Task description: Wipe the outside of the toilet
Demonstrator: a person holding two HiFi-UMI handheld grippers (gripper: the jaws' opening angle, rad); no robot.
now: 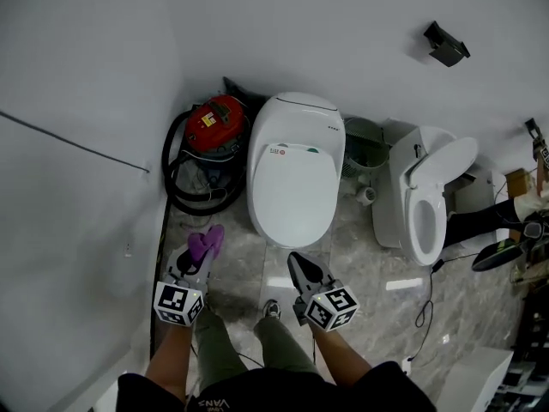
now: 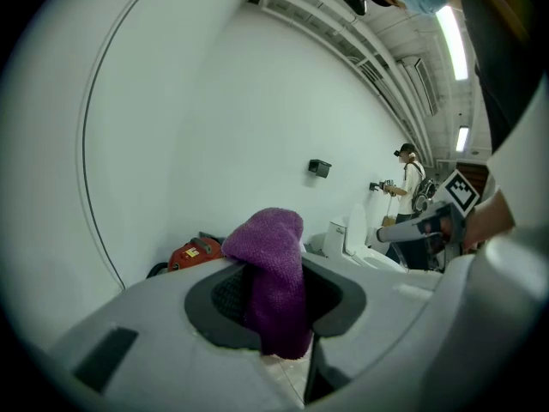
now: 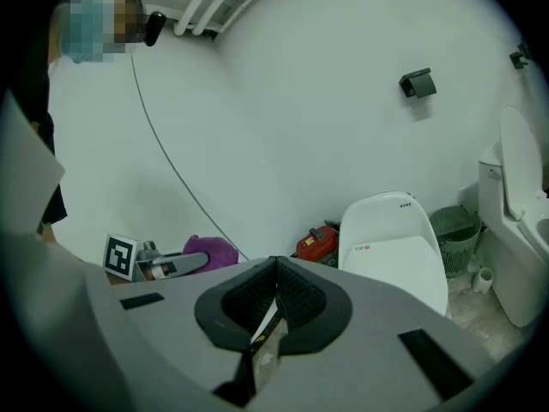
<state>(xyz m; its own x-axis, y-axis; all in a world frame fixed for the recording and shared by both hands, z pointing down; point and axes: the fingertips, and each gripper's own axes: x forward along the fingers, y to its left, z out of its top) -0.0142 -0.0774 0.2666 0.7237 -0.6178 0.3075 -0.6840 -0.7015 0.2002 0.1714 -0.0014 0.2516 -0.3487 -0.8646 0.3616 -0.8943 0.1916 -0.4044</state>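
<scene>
Left hand-held gripper point(image 1: 201, 254) grips a purple cloth point(image 1: 207, 242); right hand-held gripper point(image 1: 298, 262) is closed and empty; the toilet point(image 1: 296, 174) looks not yet wiped.

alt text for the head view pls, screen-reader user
Seen from above, a person faces a closed white toilet, left gripper clamping a purple cloth, right gripper shut and empty. A red vacuum sits left of it; a second toilet, lid up, stands at right.
</scene>
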